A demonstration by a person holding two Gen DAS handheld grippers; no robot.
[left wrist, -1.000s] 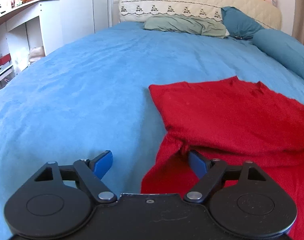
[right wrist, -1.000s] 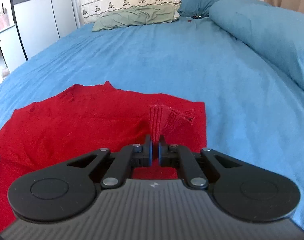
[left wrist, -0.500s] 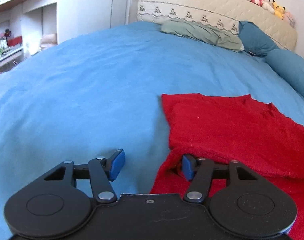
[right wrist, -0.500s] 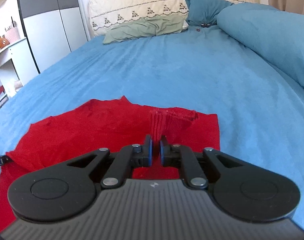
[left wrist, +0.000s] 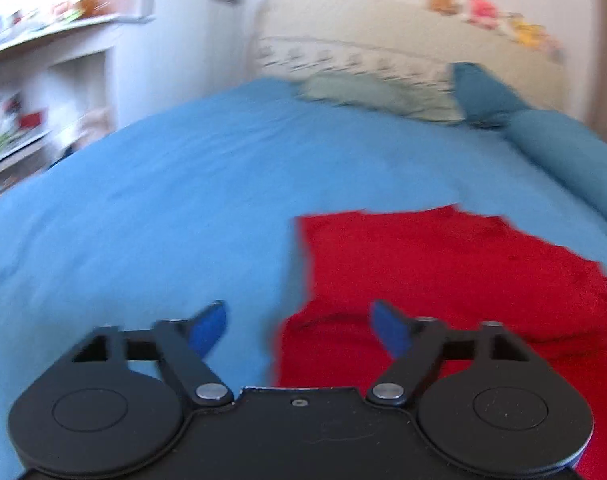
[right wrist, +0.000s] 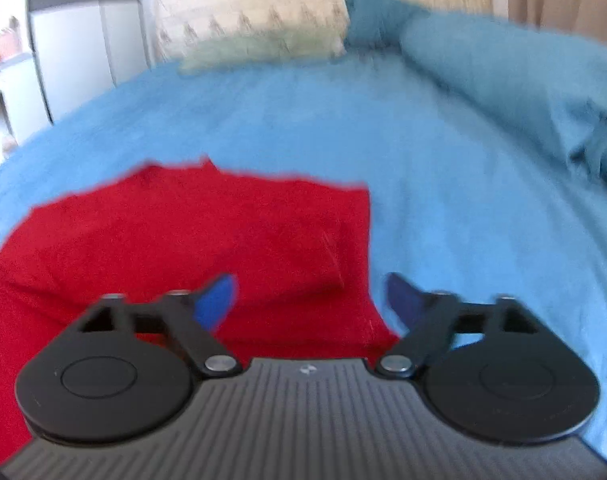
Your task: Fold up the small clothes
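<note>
While both claws gape wide and hold nothing, the left claw (left wrist: 299,322) straddles the left edge of the red garment (left wrist: 443,264) and the right claw (right wrist: 311,294) its right edge; beyond, the garment lies folded flat crosswise on the bed (left wrist: 163,200).

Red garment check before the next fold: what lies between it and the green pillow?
Only bare blue bedsheet between the red garment and the green pillow, per the left wrist view.

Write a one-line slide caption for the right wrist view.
Right gripper with jaws open above the red garment lying folded on the blue bedspread.
</note>
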